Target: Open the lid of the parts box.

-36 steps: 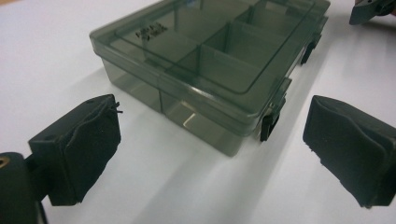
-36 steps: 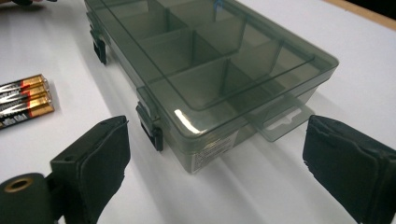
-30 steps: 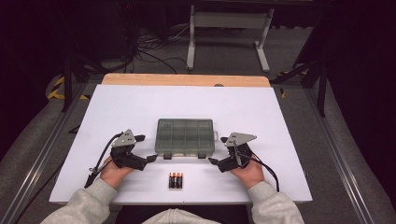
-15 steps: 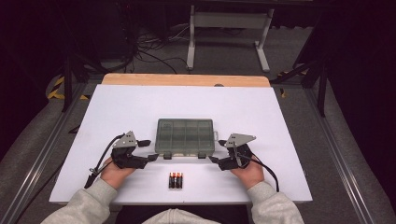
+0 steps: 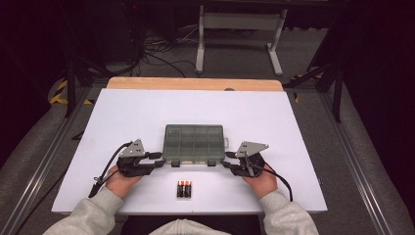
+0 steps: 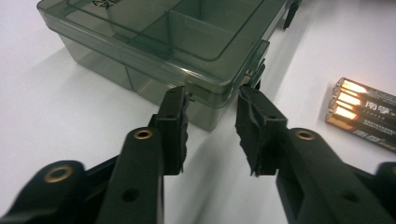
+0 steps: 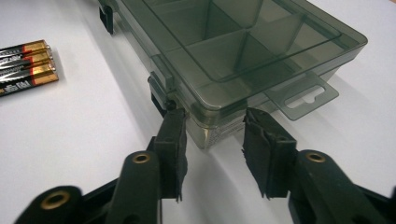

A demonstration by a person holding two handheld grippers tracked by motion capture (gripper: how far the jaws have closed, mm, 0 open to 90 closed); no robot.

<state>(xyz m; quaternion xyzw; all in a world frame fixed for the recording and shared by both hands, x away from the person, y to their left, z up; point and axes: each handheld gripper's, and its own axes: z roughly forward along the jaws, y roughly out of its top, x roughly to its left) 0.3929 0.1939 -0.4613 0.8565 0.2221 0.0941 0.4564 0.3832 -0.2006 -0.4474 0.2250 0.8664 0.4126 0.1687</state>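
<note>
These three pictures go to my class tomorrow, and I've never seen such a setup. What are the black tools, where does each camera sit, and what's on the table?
A person holds a hand-held two-jaw gripper in each hand: the left gripper and the right gripper. One picture looks down from above the white table; the other two come from cameras riding on each gripper, looking along its black jaws. On the table lie a closed smoky-clear compartment box and a small pack of batteries. Both grippers are open at the box's near corners; nothing is held.

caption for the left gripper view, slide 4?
Open left gripper at the near corner of a closed smoky compartment box, batteries alongside.
</note>
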